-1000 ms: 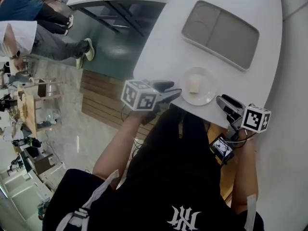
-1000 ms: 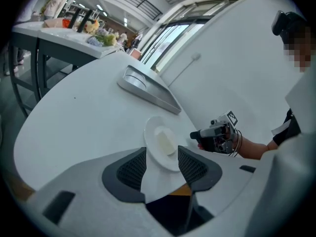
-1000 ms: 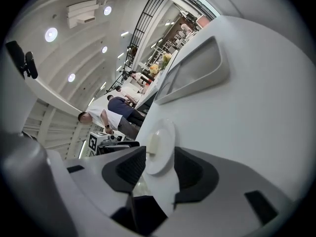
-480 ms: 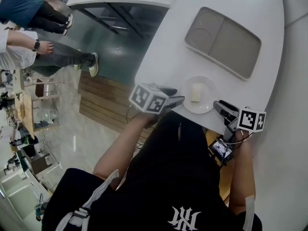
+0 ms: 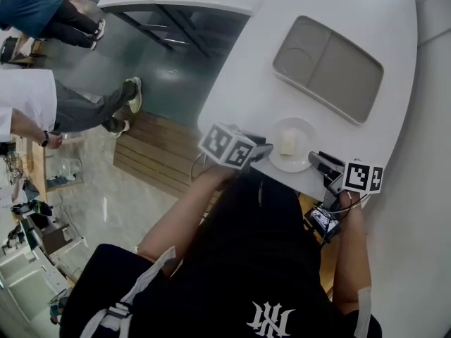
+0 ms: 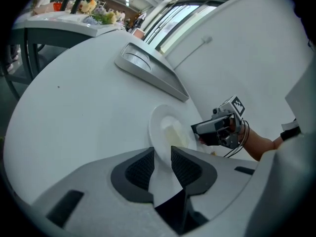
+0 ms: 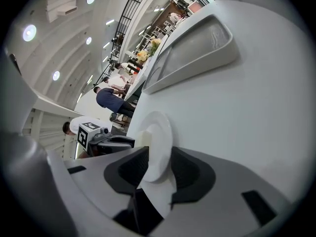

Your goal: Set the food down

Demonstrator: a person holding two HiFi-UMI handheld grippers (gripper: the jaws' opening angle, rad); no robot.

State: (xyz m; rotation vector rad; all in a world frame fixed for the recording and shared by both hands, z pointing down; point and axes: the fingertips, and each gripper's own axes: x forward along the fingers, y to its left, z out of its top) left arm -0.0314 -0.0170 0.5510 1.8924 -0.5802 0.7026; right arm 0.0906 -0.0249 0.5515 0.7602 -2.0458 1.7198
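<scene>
1. While the plate (image 5: 304, 146) lies flat on the white table (image 5: 254, 76), near the edge closest to the operator, the two grippers sit at its rim from opposite sides.
2. Food (image 5: 287, 146): one pale, rectangular block. It rests on the plate at about its centre.
3. Left gripper (image 5: 264, 150): positioned at the plate's left rim, with its marker cube turned upward.
   - Its jaws are closing, with the rim between them.
   - In the left gripper view, both pads (image 6: 140, 169) lie against the rim, one on each face, so this unit is clamped on the plate.
4. Right gripper (image 5: 318, 160): positioned at the plate's right rim, pointing toward the left gripper.
   - Its jaws are closing, with the rim between them.
   - In the right gripper view, the pads stand just beside the rim on either side. No firm clamp is visible, so treat this unit as not yet gripping.
5. Tray (image 5: 328, 69): grey and rectangular, divided into a smaller section with a round recess and a larger plain section. It lies farther out on the same table, well apart from the plate.
6. Surroundings: a person in a white top and grey trousers (image 5: 70, 108) stands on the floor beyond the left side of the table.
</scene>
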